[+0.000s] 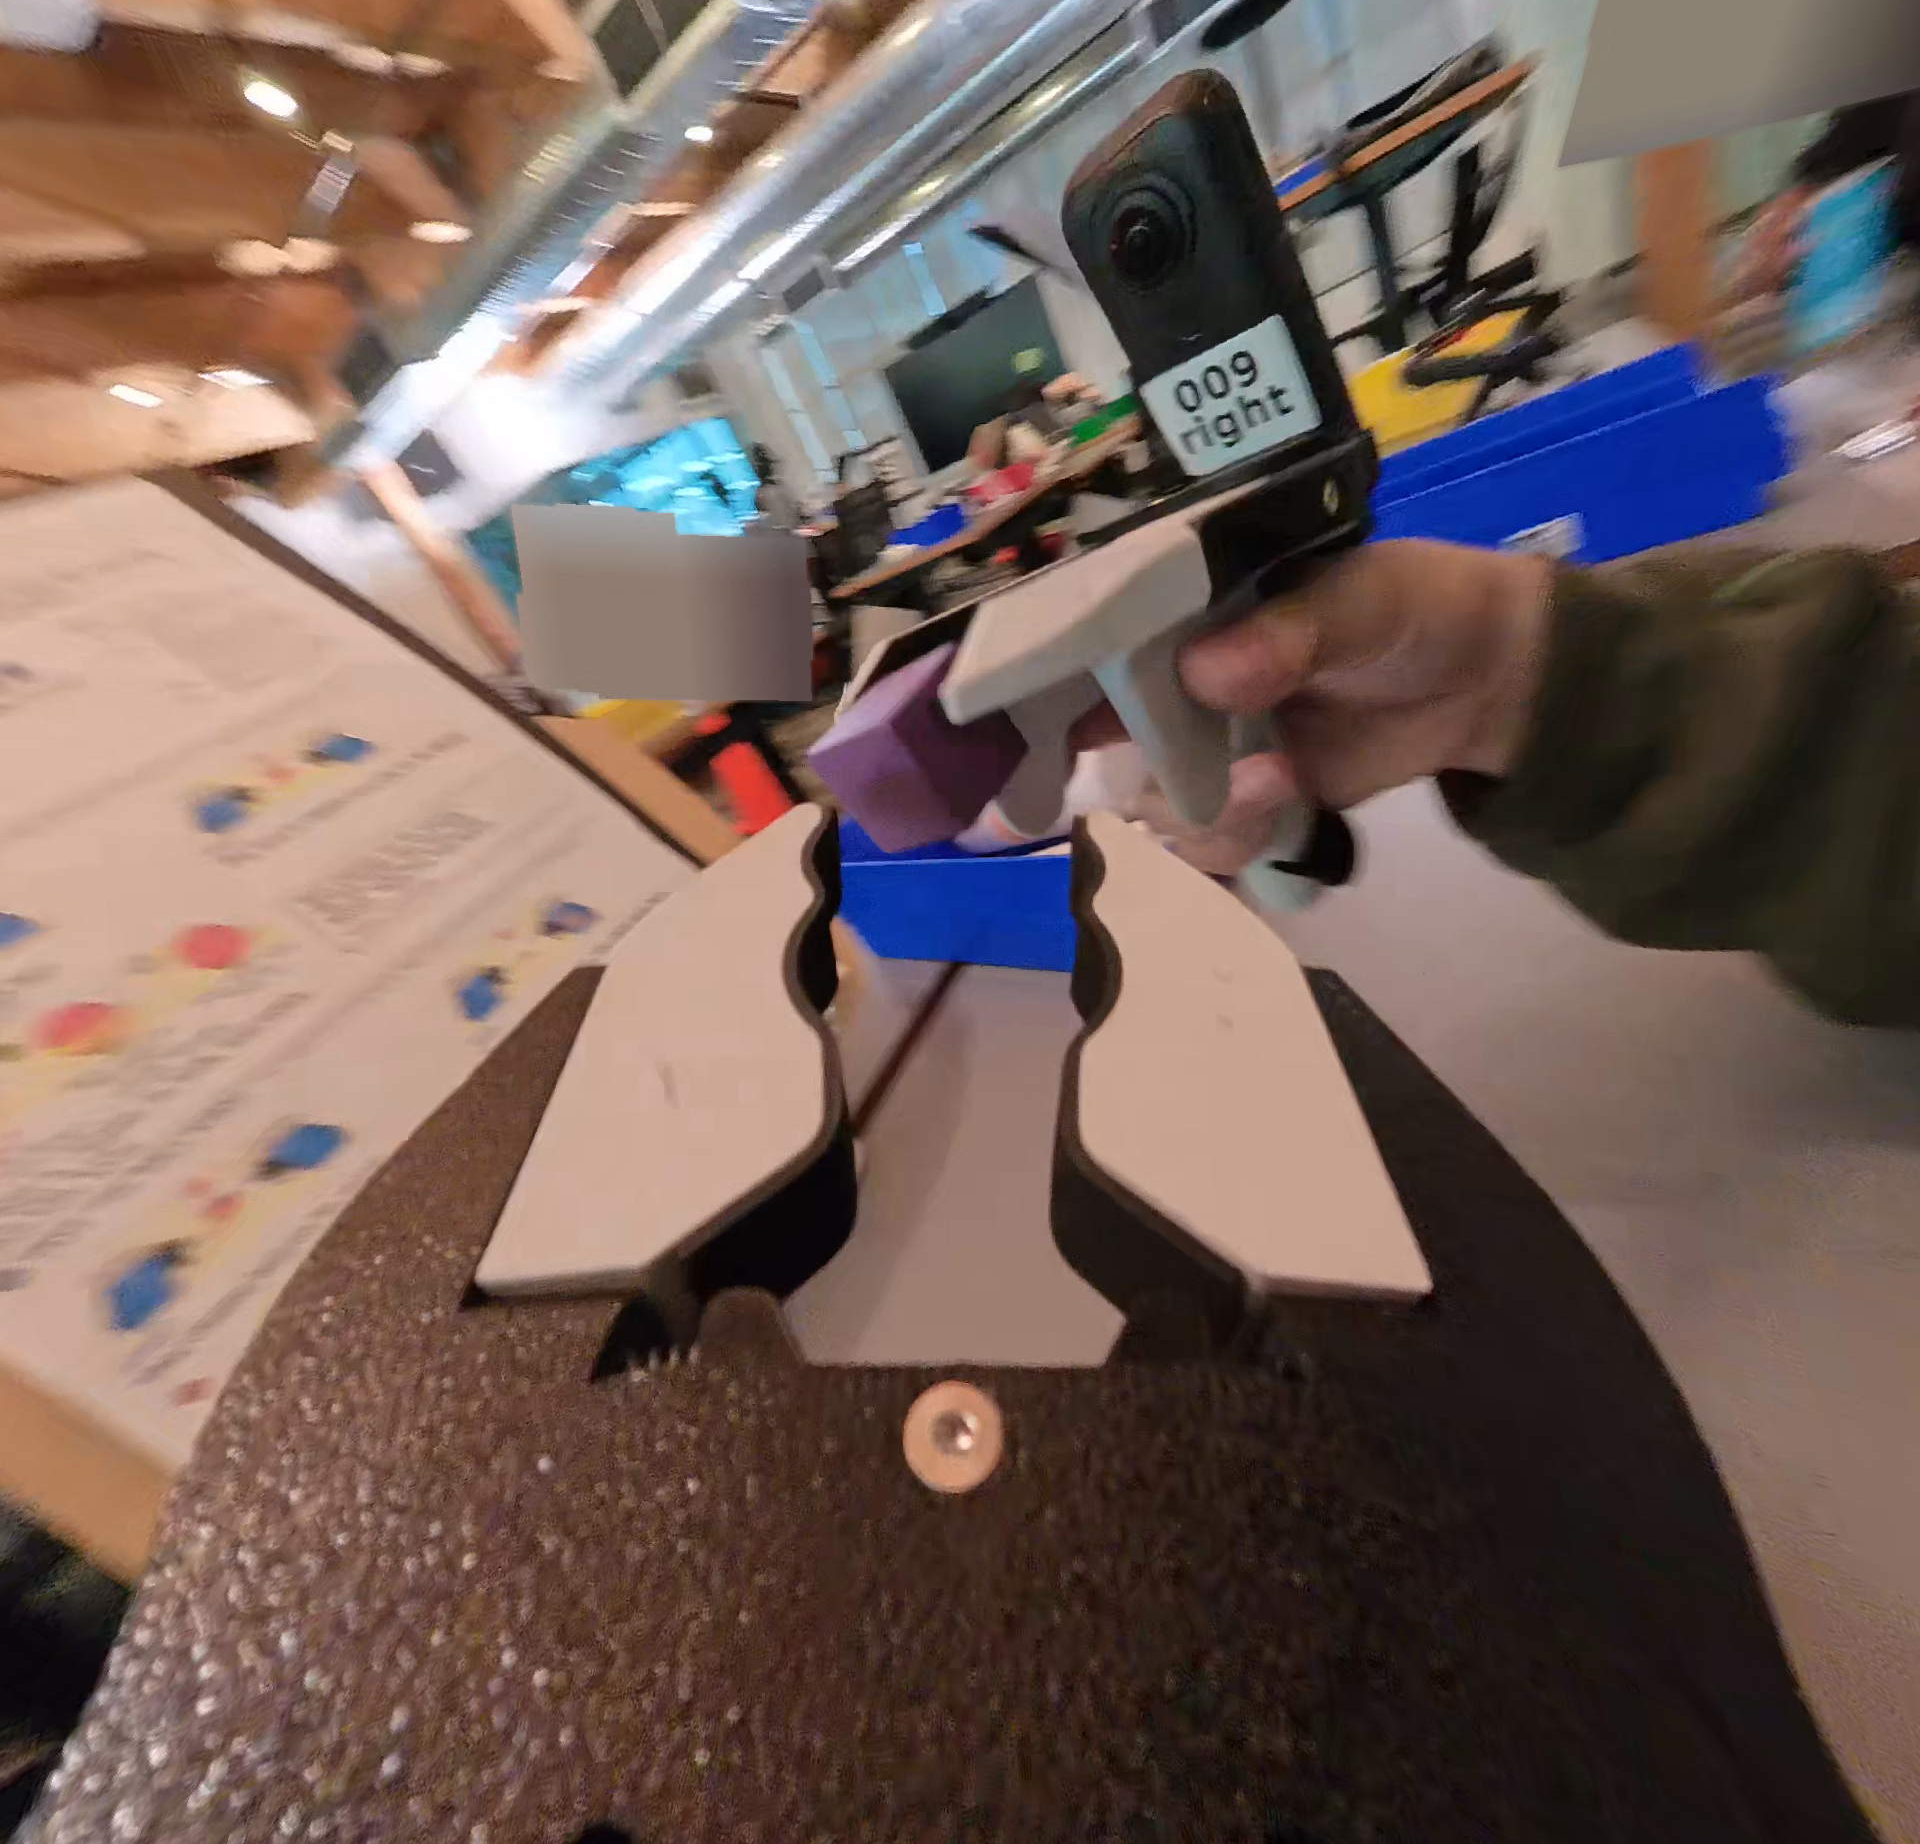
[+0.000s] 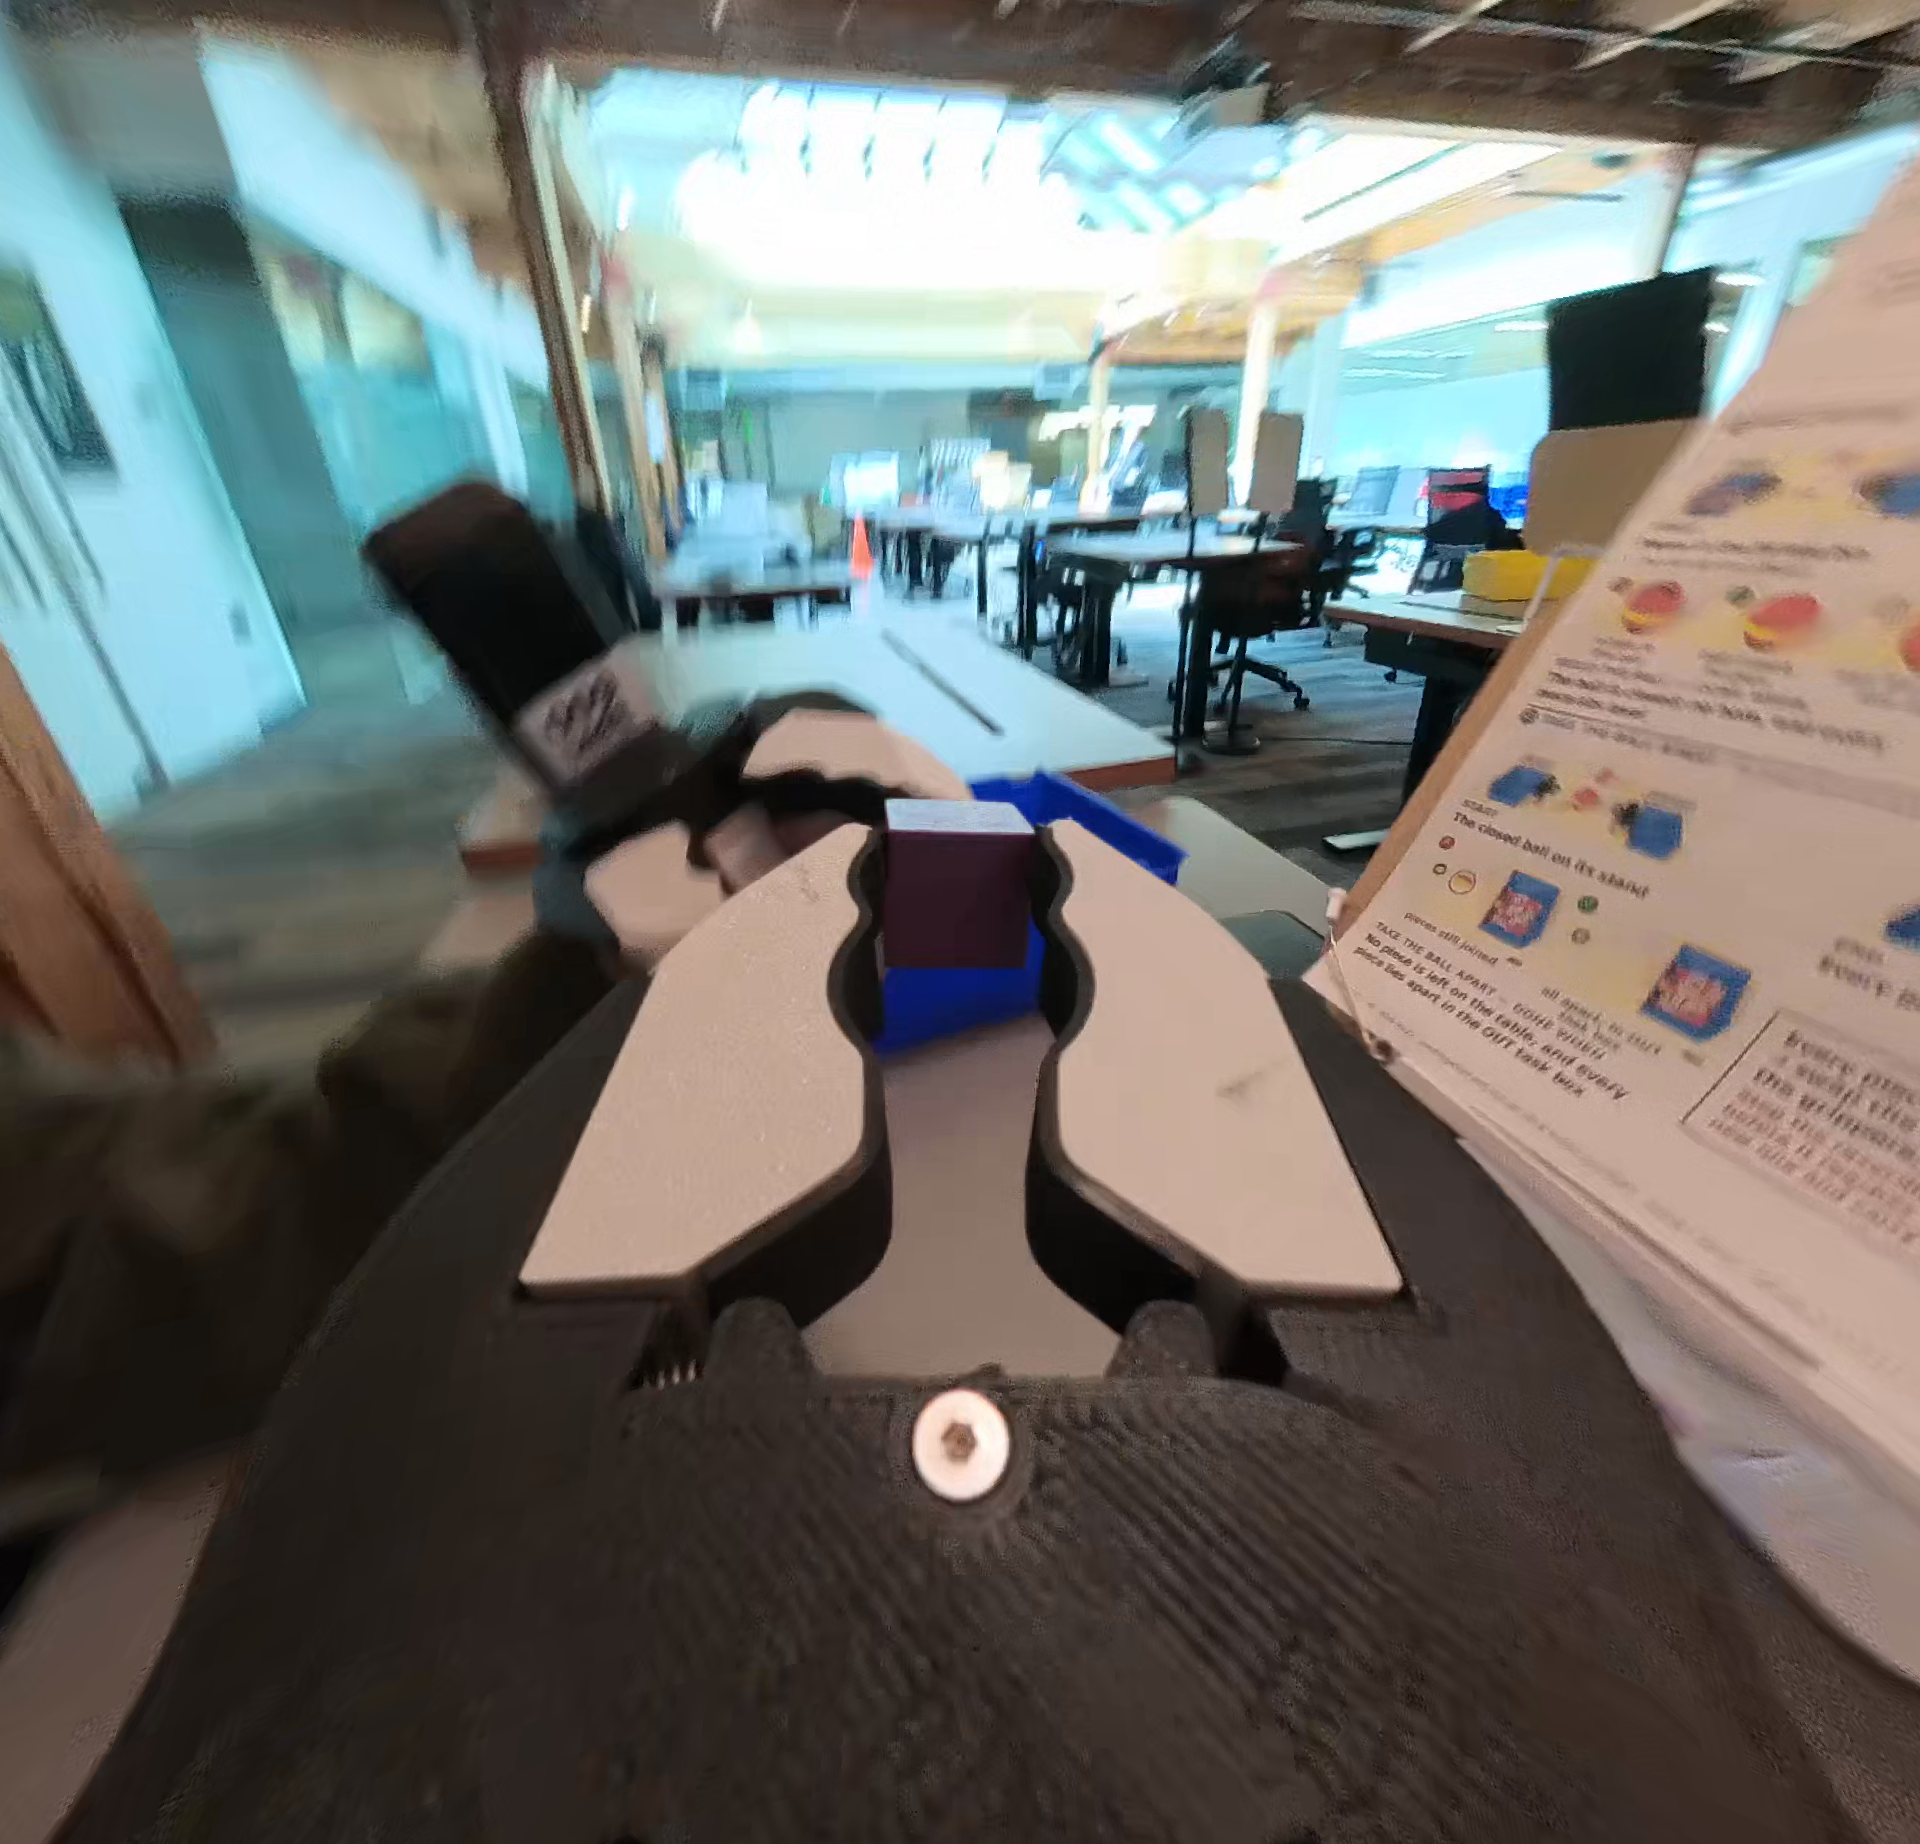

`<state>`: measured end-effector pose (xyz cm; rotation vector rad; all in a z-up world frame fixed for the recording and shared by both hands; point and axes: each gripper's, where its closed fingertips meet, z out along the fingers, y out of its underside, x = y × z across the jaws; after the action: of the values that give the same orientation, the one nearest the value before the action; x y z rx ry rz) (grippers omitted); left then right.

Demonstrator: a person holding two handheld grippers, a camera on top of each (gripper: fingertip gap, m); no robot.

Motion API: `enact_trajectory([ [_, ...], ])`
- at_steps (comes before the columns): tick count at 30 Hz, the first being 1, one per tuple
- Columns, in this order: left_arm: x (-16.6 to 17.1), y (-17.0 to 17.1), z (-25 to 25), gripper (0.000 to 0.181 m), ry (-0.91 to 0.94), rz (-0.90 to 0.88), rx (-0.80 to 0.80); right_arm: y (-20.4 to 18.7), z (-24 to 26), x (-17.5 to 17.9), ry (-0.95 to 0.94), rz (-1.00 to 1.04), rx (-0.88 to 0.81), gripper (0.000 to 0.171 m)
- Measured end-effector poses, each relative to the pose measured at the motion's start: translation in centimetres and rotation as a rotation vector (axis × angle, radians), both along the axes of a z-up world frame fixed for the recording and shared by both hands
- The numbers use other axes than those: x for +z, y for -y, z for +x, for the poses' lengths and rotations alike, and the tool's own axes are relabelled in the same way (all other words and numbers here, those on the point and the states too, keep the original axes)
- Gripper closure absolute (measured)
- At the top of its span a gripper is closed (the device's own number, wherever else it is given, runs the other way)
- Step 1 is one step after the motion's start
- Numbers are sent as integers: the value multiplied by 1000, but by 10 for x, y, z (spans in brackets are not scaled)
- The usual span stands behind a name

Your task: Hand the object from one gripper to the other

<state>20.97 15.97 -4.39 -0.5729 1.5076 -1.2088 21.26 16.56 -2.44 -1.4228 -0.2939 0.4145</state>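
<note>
A purple cube [image 2: 956, 890] is clamped between the fingertips of my right gripper [image 2: 958, 844], held up in the air. In the left wrist view the same cube [image 1: 909, 766] shows in the right gripper [image 1: 977, 755], which a hand in an olive sleeve [image 1: 1351, 682] holds. My left gripper [image 1: 956, 838] is open and empty. Its fingertips sit just below and in front of the cube, apart from it. The left gripper [image 2: 748, 818] appears blurred to the left of the cube in the right wrist view.
A blue bin [image 1: 956, 911] stands on the table beyond both grippers; it also shows in the right wrist view [image 2: 1101, 833]. A board with printed instruction sheets [image 1: 260, 911] stands beside the grippers, also seen in the right wrist view [image 2: 1662, 859]. Desks and chairs [image 2: 1195, 568] lie far behind. Both grippers' tips are close together, under 4 cm apart.
</note>
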Motion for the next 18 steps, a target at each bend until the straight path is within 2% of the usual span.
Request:
enact_trajectory([
  [1,2,-1,5,137,37,48,63,-1,7,7,-122,20,-6,144],
  [4,14,0,16,134,225,178,252,3,14,26,-455,96,97,144],
  [5,22,-2,15,136,308,204,327,3,13,27,-513,91,138,144],
  [7,31,0,13,138,423,272,432,0,12,25,-567,74,154,144],
  [9,31,6,13,135,462,354,478,0,8,28,-604,90,183,144],
  [12,39,-5,6,155,537,405,624,1,5,32,-679,99,223,144],
  [17,45,-6,-1,166,607,471,716,1,3,36,-725,119,248,144],
  [18,47,-9,-5,181,622,463,734,1,5,36,-735,123,244,145],
])
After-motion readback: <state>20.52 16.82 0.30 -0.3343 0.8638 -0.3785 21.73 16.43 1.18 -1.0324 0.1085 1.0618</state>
